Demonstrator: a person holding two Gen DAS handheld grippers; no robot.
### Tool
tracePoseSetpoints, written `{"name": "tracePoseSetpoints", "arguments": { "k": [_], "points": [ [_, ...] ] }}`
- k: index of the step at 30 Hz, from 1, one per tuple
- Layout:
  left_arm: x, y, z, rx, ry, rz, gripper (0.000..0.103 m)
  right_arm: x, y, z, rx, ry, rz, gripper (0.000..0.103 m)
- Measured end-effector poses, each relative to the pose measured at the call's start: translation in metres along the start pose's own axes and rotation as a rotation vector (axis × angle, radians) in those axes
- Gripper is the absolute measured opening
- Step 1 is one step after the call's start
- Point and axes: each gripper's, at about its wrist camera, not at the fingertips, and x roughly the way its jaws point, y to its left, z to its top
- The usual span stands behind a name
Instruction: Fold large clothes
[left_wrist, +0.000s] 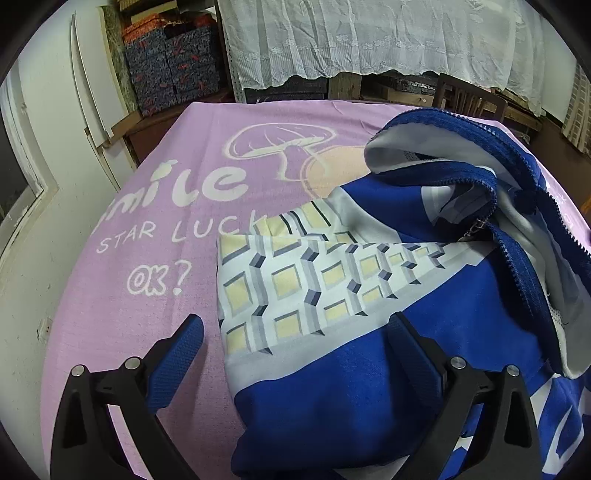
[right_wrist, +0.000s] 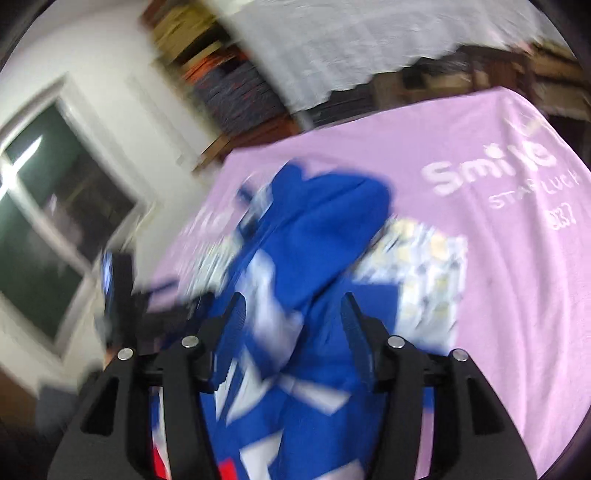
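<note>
Jacket, blue w/ zip, lies bunched on pink-covered worktop. Left tongs gape, holding nothing. Right tongs parted over cloth, prob. no grip (blurry). Risk: loose fold slumps open.

Grippers: two, the left gripper and the right gripper
Fingers per gripper: two, each with a blue ribbed pad
Garments: one, a blue zip jacket with a panel of yellow-and-grey squares
Zippers: one, blue
Table covers: one, a pink blanket
Mushroom prints on it: one
Lace curtains: one, white
Windows: one
Patterned storage boxes: a stack; exact count unclear
</note>
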Motion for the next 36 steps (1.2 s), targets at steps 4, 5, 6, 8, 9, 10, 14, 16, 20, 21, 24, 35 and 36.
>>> {"name": "tracePoseSetpoints", "arguments": {
  "k": [4, 5, 6, 8, 9, 10, 14, 16, 20, 21, 24, 35, 36],
  "points": [
    [0.001, 0.004, 0.001, -0.009, 0.005, -0.008, 0.100, 0.036, -0.034, 0.026, 0.292, 0.067, 0.065, 0.072],
    [0.001, 0.004, 0.001, -0.009, 0.006, -0.009, 0.100, 0.047, -0.040, 0.030, 0.355, 0.089, 0.086, 0.073],
    [0.001, 0.005, 0.001, -0.009, 0.006, -0.010, 0.100, 0.055, -0.042, 0.033, 0.382, 0.100, 0.093, 0.073],
    [0.001, 0.004, 0.001, -0.008, 0.006, -0.008, 0.100, 0.067, -0.043, 0.041, 0.406, 0.105, 0.099, 0.077],
    [0.001, 0.005, 0.002, -0.009, 0.005, -0.003, 0.100, 0.072, -0.042, 0.046, 0.409, 0.105, 0.094, 0.078],
    [0.000, 0.007, 0.002, -0.011, 0.001, 0.007, 0.100, 0.077, -0.040, 0.048, 0.407, 0.109, 0.089, 0.078],
    [-0.002, 0.016, 0.006, -0.032, -0.015, 0.050, 0.100, 0.093, -0.013, 0.052, 0.323, 0.158, 0.053, 0.008],
    [-0.002, 0.024, 0.008, -0.058, -0.017, 0.054, 0.100, 0.083, 0.006, 0.058, 0.285, 0.116, 0.060, 0.007],
    [-0.001, 0.035, 0.010, -0.091, -0.007, 0.066, 0.100, 0.047, 0.042, 0.068, 0.260, 0.037, 0.174, 0.007],
    [0.000, 0.037, 0.010, -0.099, -0.002, 0.070, 0.100, 0.038, 0.047, 0.068, 0.259, 0.023, 0.205, 0.007],
    [0.005, 0.041, 0.008, -0.109, 0.018, 0.077, 0.100, 0.010, 0.057, 0.057, 0.252, -0.010, 0.243, 0.007],
    [0.004, 0.048, 0.001, -0.143, 0.017, 0.132, 0.100, -0.002, 0.006, -0.063, 0.244, 0.125, 0.105, 0.007],
    [0.002, 0.050, 0.001, -0.151, 0.012, 0.142, 0.100, 0.000, 0.003, -0.070, 0.241, 0.138, 0.095, 0.007]
  ]
}}
